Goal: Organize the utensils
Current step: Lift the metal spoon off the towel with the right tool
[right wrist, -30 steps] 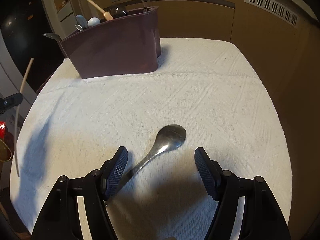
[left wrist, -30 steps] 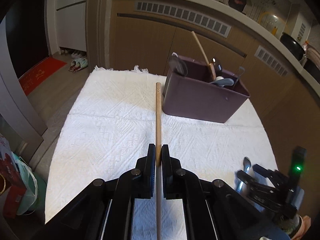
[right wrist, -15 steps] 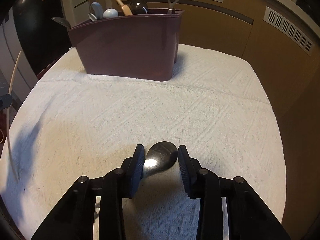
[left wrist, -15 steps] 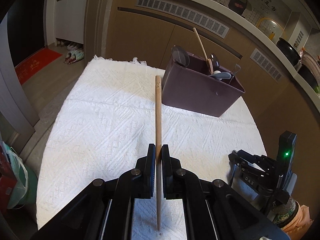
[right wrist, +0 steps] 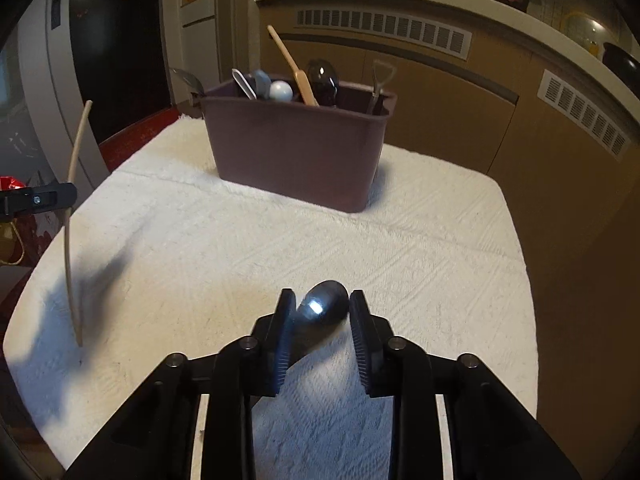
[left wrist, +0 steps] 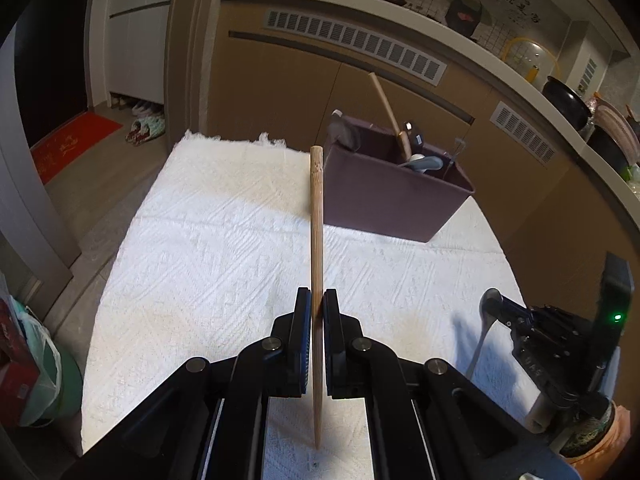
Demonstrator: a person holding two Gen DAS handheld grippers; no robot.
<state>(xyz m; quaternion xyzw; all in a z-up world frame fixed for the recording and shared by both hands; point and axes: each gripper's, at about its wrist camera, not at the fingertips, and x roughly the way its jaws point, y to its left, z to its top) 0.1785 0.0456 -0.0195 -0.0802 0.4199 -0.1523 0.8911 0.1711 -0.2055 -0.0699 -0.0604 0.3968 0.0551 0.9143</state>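
Note:
My left gripper [left wrist: 317, 300] is shut on a long wooden chopstick [left wrist: 316, 208], held upright with its thin tip just above the white cloth [left wrist: 200, 260]. In the right wrist view the chopstick [right wrist: 74, 160] stands at the far left. My right gripper [right wrist: 322, 304] is shut on a metal spoon [right wrist: 326, 308], its bowl poking out between the fingers, raised off the cloth. The left wrist view shows the spoon [left wrist: 491, 302] in that gripper, handle hanging down. A maroon bin [right wrist: 296, 152] with several utensils stands at the back of the cloth.
Brown cabinets [left wrist: 280, 92] with vent grilles run behind the table under a pale counter. The floor drops away to the left, with a red mat [left wrist: 72, 140] and a plastic bag [left wrist: 40, 380]. Dark pots [left wrist: 568, 100] sit on the counter at right.
The right gripper's jaws closed from wide open onto the spoon and lifted it off the cloth. The left gripper kept the chopstick nearly still.

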